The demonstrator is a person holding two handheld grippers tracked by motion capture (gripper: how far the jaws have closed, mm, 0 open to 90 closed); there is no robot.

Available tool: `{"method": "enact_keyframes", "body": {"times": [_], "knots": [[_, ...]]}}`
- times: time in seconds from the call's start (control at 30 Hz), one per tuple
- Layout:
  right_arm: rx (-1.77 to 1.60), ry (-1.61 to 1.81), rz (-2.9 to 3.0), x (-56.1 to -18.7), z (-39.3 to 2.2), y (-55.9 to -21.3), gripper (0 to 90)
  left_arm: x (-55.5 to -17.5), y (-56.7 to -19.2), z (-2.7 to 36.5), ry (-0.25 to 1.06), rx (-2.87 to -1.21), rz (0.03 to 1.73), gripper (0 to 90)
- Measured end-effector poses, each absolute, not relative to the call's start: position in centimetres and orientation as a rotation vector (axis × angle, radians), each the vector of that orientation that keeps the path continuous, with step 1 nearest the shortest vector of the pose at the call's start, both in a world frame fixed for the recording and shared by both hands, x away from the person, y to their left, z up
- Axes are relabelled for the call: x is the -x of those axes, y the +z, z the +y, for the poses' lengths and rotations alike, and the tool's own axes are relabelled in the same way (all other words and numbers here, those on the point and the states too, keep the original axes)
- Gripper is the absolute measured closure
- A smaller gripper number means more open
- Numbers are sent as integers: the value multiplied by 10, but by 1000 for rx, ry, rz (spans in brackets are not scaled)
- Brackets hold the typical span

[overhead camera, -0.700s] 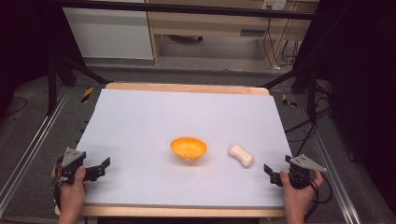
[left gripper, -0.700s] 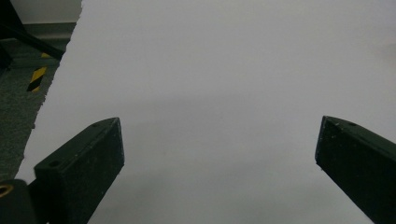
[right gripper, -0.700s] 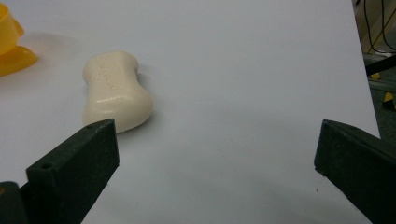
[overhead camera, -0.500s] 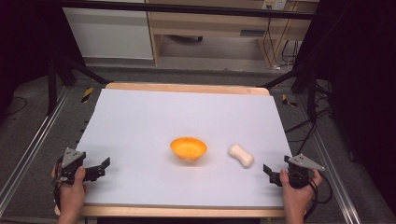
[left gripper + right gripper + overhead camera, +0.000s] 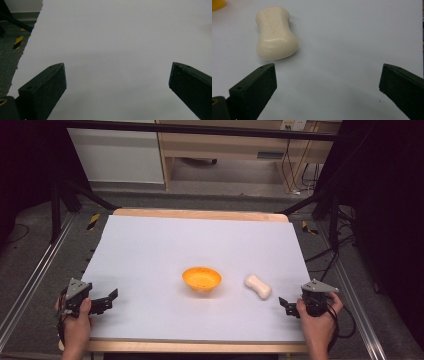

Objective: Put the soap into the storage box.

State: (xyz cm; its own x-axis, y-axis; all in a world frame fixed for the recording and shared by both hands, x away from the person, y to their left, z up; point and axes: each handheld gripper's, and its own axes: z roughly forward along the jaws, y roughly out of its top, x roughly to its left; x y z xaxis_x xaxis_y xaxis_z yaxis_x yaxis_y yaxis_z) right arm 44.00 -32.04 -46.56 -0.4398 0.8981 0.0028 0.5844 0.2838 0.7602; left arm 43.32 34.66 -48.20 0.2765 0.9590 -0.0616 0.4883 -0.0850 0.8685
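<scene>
An orange bowl (image 5: 201,279) sits near the middle of the white table top (image 5: 200,245). To its right lies a cream bar of soap (image 5: 258,286), which the right gripper view has close up as the soap (image 5: 275,33), just beyond and left of the jaws, with a sliver of the bowl (image 5: 217,4) at the top left corner. My right gripper (image 5: 287,304) rests at the front right, open and empty, a short way right of the soap. My left gripper (image 5: 107,299) rests at the front left, open, with bare table between its jaws.
The table's wooden far edge (image 5: 200,214) borders a grey floor with metal rails (image 5: 30,285) on both sides. A cabinet (image 5: 225,145) stands behind. Black-and-yellow tape marks (image 5: 93,221) lie by the far left corner.
</scene>
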Motion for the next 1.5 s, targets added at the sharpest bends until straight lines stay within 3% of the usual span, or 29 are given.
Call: {"method": "enact_keyframes", "body": {"times": [1.5], "knots": [[-1131,696,2510,-490,-270,-441,14,-433,-482,346,710,-1707,1336,7]]}}
